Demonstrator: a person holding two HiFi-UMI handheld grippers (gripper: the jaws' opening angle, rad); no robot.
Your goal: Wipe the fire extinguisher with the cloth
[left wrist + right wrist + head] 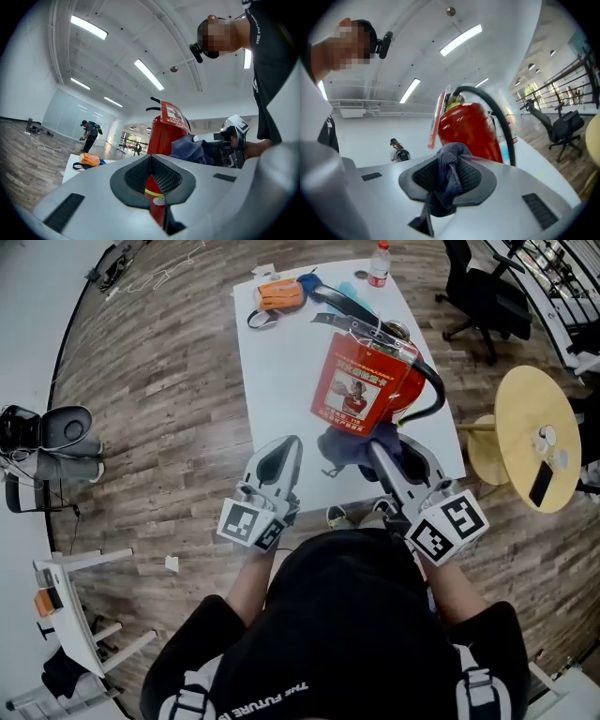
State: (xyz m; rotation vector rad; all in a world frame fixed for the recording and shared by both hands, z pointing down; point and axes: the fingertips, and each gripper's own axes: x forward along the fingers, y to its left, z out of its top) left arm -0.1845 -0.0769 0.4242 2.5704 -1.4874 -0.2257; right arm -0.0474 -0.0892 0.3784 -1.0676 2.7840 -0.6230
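Fire extinguisher (361, 390): red cylinder with a black hose (433, 395), standing on the white table (281, 381), right of centre toward the near edge.
Cloth (450, 173): dark blue, bunched, at the cylinder's near side; whether they touch cannot be told.
Right claw (375, 448): clamped on the cloth, a fold hanging below the pads.
Left claw (284, 448): tips together, nothing between, beside the extinguisher and apart from it.
Far end of the table: orange bag (279, 294), plastic bottle (378, 263).
Floor, right: round yellow side table (530, 432), office chair (483, 292).

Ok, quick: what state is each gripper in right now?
Left gripper: closed, holding nothing.
Right gripper: closed on the cloth.
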